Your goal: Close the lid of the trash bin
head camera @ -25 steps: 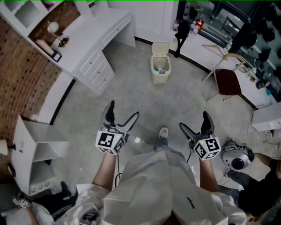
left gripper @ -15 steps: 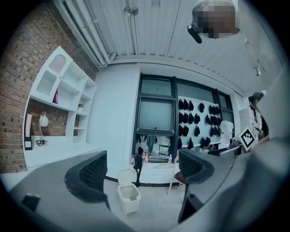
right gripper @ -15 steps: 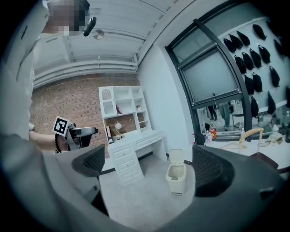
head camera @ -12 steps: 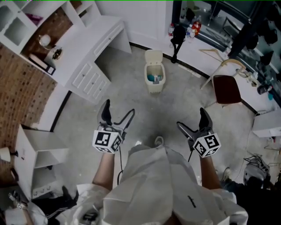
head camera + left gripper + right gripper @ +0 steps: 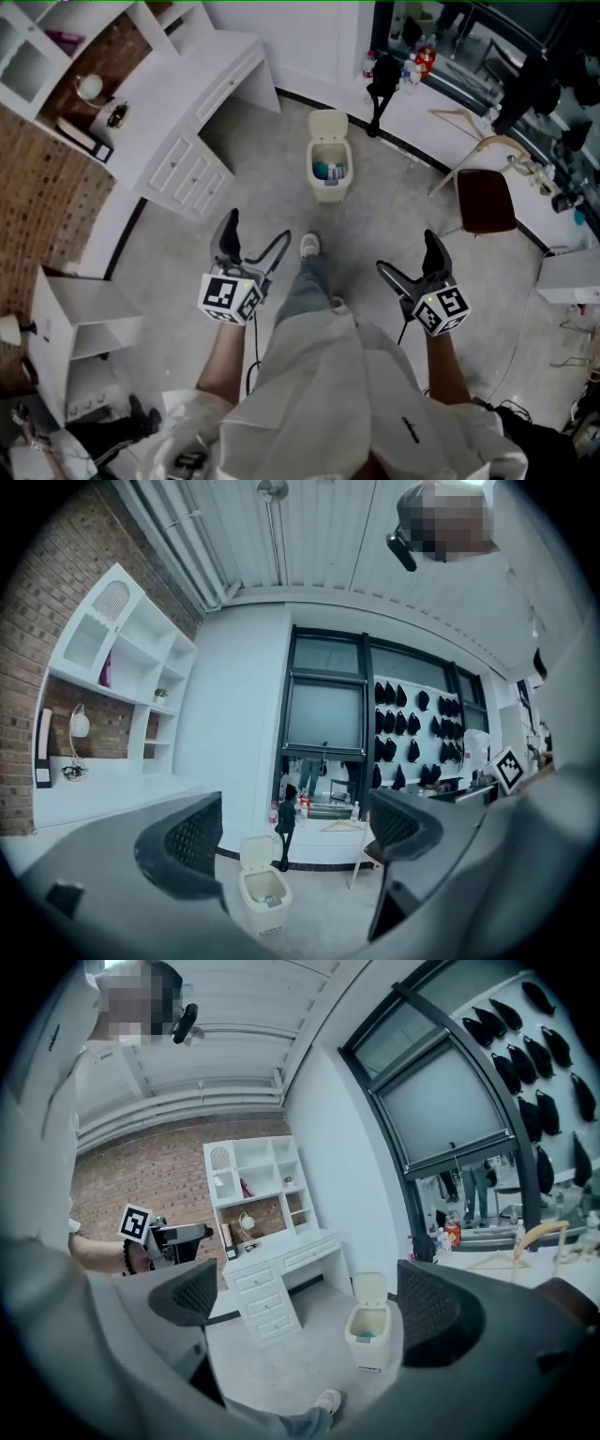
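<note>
My shoe (image 5: pixel 309 245) has stepped forward, so I am nearer the trash bin (image 5: pixel 327 180). It stands at the floor's far edge by the wall, with its lid (image 5: pixel 328 125) up. My left tongs (image 5: pixel 258 234) and right tongs (image 5: pixel 405 255) are wide apart and hold nothing. The right gripper view shows my shoe. The left gripper view doesn't.

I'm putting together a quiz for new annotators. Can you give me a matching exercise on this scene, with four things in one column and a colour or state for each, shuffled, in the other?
Things:
1. trash bin lid
2. left tongs
3. chair
4. desk

Colour or state:
a. white, with drawers
b. raised, open
c. dark red seat
d. jaws apart, nothing between them

Pairs: 1-b, 2-d, 3-c, 4-a
</note>
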`<state>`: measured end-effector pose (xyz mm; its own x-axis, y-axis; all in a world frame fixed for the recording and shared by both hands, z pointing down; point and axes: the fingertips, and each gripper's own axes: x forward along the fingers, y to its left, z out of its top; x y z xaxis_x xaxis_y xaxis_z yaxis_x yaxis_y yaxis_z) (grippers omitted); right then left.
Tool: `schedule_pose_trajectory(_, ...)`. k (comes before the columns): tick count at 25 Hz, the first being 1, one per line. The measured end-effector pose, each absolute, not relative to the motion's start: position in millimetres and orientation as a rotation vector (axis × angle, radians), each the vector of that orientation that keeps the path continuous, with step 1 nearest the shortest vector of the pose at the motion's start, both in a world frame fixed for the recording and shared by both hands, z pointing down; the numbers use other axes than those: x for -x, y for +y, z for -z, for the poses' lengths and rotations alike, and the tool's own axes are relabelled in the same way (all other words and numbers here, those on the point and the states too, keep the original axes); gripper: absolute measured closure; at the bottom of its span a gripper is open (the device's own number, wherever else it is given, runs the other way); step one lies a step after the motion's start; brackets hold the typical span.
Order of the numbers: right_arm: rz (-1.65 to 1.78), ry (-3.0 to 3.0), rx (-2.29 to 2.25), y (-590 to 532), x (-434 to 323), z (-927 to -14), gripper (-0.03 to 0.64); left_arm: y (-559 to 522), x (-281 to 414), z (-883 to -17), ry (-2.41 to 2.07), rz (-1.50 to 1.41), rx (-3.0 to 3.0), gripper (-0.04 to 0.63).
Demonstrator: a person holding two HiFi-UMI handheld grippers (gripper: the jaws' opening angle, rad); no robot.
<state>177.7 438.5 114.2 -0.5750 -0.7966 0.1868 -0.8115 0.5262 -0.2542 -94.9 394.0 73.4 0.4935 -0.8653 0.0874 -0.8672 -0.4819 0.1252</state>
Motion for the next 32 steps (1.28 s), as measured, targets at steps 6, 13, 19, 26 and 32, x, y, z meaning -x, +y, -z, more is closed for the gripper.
schedule_pose_trajectory(6, -0.487, -2.706, -1.415, 383.5, -173.2, -120.4, 0.031, 332.3, 91.7, -88.3, -1.476, -0.024, -2.589, 0.123)
schedule_pose_trajectory(13, -0.483, -2.686, -1.42, 284.3, -165.8, -125.1, 0.031, 230.6, 94.1, -105.6, -1.427, -0.037, -2.591, 0.124)
schedule_pose_trajectory(19, -0.448, -2.682, -1.387, 186.8, -144.4, -121.6, 0.031, 138.4, 102.3, -117.6, -1.375, -0.071, -2.597, 0.124)
schedule_pose_trajectory(26, -0.468, -2.622, -1.362, 106.0, -121.7, -136.3, 0.031, 54.3, 115.6, -139.6, -1.309, -0.134, -2.597, 0.124)
schedule_pose_trajectory(32, -0.486, -2.578, -1.354, 56.8, -112.3, -153.4, 0.031, -0.9, 122.0, -171.1, -1.269, -0.164, -2.595, 0.124)
